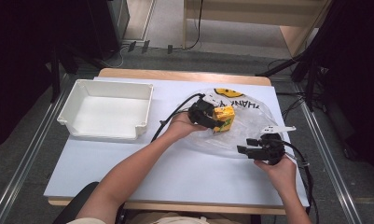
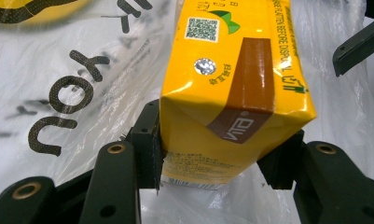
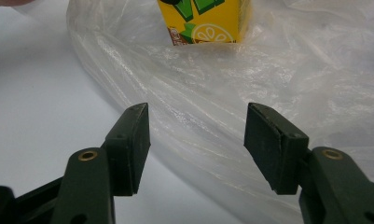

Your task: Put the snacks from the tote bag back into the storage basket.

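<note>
A: Where is the yellow juice carton (image 2: 236,93)?

B: It lies on the clear plastic bag (image 1: 250,133), near the middle of the table (image 1: 175,163). The left gripper (image 2: 219,161) has its jaws squeezed on both sides of one end of it.

A: And the other one?

B: The right gripper (image 3: 197,144) has its jaws wide apart with nothing between them. It sits near the edge of the bag.

A: What could go wrong?

B: I think the carton might slip. It is smooth, shiny and boxy, and the pads pinch only one end. A hard squeeze could dent the soft card. The bag is thin and crinkly, so it could slide or lift too.

A: And the white plastic bin (image 1: 107,109)?

B: It is hard and has nothing in it. It stands well apart, on the left.
</note>
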A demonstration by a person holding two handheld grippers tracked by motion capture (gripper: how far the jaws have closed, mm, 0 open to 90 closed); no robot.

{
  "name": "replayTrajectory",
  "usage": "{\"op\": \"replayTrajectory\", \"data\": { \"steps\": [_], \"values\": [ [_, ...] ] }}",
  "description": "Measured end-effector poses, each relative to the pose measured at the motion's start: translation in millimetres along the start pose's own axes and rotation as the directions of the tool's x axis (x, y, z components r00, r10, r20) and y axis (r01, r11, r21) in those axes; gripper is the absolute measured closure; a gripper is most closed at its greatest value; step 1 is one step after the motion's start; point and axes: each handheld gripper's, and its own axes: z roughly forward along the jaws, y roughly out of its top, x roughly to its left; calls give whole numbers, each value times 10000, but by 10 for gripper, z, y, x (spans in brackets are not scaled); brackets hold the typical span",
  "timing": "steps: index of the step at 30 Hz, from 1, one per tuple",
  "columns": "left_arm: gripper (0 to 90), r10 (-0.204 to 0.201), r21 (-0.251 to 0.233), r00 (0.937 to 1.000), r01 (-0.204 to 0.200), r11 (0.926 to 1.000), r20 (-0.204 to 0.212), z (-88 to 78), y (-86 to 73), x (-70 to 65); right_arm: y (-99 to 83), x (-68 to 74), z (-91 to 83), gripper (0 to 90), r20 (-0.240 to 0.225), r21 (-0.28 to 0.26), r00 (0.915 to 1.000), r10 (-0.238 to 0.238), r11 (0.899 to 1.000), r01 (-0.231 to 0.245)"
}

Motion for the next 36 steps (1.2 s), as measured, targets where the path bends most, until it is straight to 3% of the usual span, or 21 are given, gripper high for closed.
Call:
{"op": "replayTrajectory", "data": {
  "steps": [5, 17, 25, 36],
  "values": [
    [516, -195, 68, 9998, 194, 9998, 56, -21, 7, 10, 3, -10, -3, 418, -26, -52, 10000, 26, 10000, -26],
    [521, -214, 166, 9998, 214, 9996, 23, -28, 25, -20, 2, -12, -1, 418, -42, -30, 10000, 35, 10000, -35],
    [522, -526, 354, 9986, 522, 9980, 106, -61, 47, -11, 4, -11, -5, 417, -72, -90, 10000, 61, 9999, -62],
    [522, -674, 219, 9975, 669, 9975, 215, -214, 107, -29, 13, 3, -15, 403, -212, -242, 9995, 212, 9995, -217]
  ]
}}
